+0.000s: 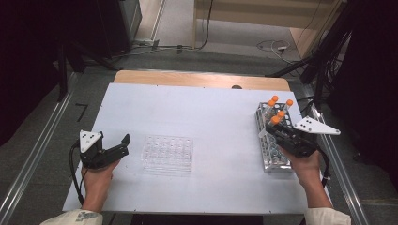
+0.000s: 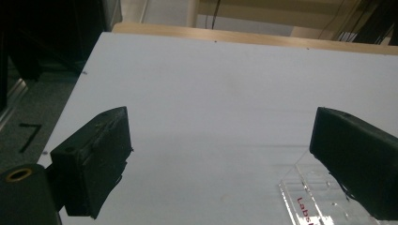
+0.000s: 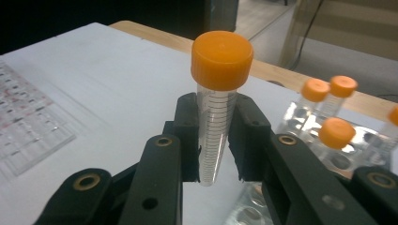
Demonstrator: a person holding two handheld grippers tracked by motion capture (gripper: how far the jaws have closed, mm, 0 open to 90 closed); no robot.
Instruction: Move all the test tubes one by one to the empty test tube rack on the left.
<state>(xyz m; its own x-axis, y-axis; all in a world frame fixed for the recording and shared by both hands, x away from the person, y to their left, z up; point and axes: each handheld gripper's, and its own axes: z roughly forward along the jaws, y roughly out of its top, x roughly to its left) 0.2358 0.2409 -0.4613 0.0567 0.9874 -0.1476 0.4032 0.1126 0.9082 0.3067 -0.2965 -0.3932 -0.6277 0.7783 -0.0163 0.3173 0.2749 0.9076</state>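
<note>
A clear tube with an orange cap (image 3: 217, 117) stands upright between the jaws of my right gripper (image 3: 218, 140), which is shut on it below the cap. From above, this held tube (image 1: 275, 120) and right gripper (image 1: 273, 130) are over the clear tube rack (image 1: 272, 157) at the table's right side. Several more orange-capped tubes (image 1: 281, 113) stand in the rack's far end, and the right gripper view shows them (image 3: 335, 131) too. My left gripper (image 1: 123, 145) rests at the left, open and holding nothing (image 2: 225, 159), just left of a clear well plate (image 1: 167, 153).
The white table top (image 1: 206, 112) has a wooden strip along its far edge. A corner of the well plate (image 2: 305, 197) lies by the left gripper's right jaw. Metal rails run along both table sides, with cables on the floor beyond.
</note>
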